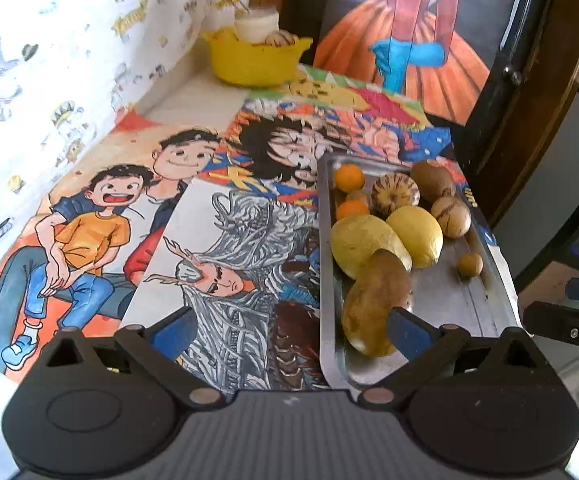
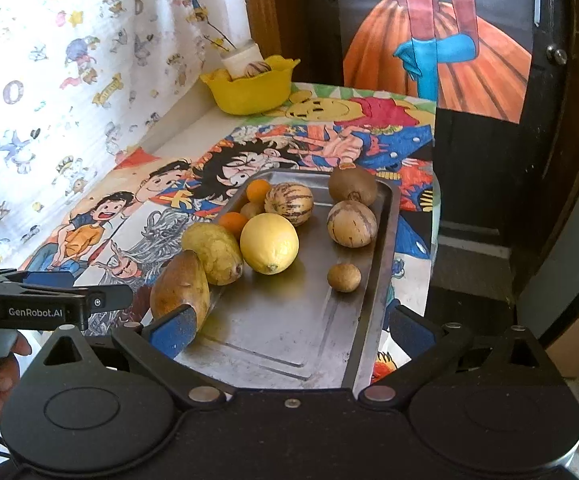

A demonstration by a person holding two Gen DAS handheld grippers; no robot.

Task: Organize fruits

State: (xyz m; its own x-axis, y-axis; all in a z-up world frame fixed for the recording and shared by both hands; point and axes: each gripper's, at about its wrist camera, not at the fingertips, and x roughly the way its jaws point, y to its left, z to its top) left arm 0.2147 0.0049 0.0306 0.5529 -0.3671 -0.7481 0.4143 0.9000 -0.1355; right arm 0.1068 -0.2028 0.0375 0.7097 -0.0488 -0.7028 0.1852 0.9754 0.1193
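left gripper (image 1: 289, 330): jaws wide, empty | right gripper (image 2: 289, 330): jaws wide, empty

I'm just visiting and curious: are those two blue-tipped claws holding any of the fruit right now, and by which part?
Nothing is held. The left gripper and right gripper both stand wide open above the metal tray; the fruit lies loose on it.
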